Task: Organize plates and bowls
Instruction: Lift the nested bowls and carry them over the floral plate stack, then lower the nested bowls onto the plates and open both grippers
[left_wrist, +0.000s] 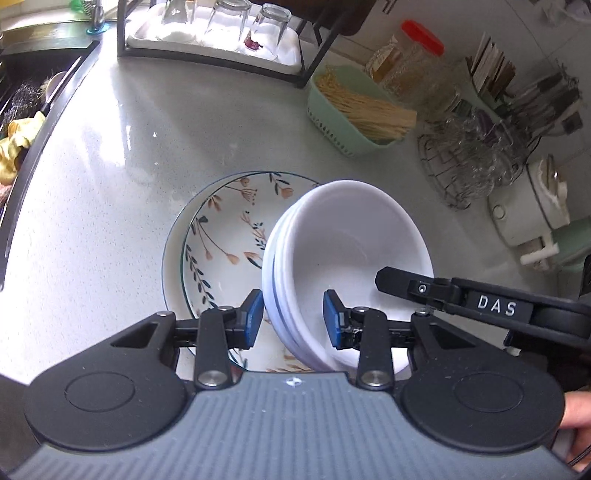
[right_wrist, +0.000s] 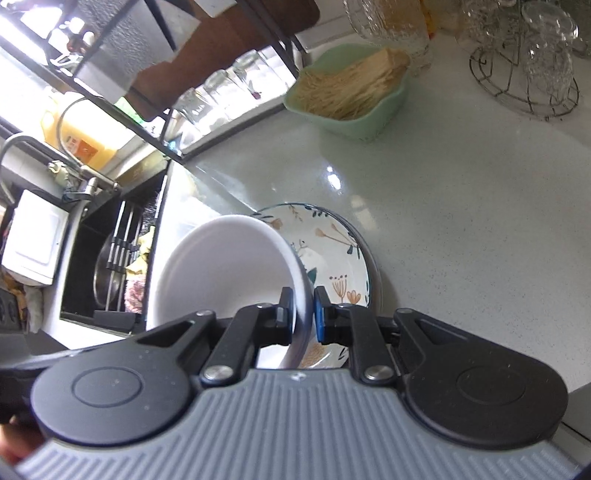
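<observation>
White bowl stack (left_wrist: 347, 258) tilted over floral plate (left_wrist: 221, 236); left gripper (left_wrist: 293, 317) straddles rim, right gripper (right_wrist: 303, 315) pinches rim.

A home kitchen. Pale speckled surface (left_wrist: 147, 147) beside a dark sink (right_wrist: 107, 266) with faucet (right_wrist: 55, 158); rack of upturned glasses (left_wrist: 229, 22), green basket of noodles (left_wrist: 354, 110), wire basket of glassware (left_wrist: 476, 158).

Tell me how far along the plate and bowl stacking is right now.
Done: two floral plates lie stacked on the counter, and the white bowls are nested. In hand: the right gripper is shut on the bowls' rim, holding them tilted over the plates; the left gripper straddles the opposite rim, open. Left: settling the bowls flat and letting go.
</observation>
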